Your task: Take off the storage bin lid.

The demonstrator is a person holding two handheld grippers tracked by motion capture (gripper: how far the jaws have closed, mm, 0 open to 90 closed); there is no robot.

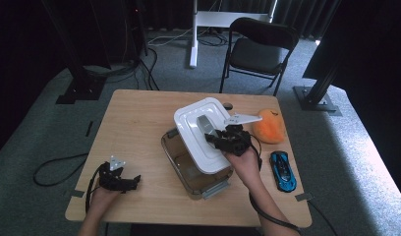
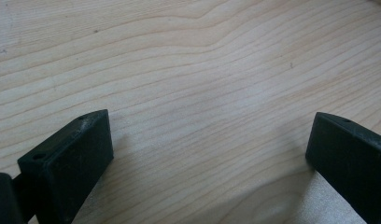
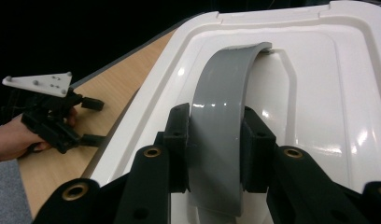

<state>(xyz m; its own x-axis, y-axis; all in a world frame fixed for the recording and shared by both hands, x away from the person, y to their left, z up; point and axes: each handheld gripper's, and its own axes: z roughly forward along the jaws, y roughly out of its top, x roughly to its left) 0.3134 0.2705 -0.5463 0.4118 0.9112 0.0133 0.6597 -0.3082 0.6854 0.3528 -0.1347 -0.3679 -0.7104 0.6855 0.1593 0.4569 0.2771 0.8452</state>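
Over the clear box (image 1: 198,169) at desk center, I have the right tongs (image 1: 215,137) clamped on the grey handle (image 3: 221,126) of the white lid (image 1: 201,135), its length running toward 11 o'clock, while the left tongs (image 1: 132,181) rest apart at 8 o'clock.

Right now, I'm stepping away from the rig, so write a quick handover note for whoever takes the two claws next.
Right claw: shut on the grey handle of the white lid, holding the lid tilted above the clear bin, which it partly uncovers.
Left claw: open, holding nothing, low over bare table at the near left.
Orange plush toy and blue toy car lie on the table right of the bin.
Done: lid gripped and raised off the bin.
Left: probably set the lid down somewhere; the toys are not in the bin.
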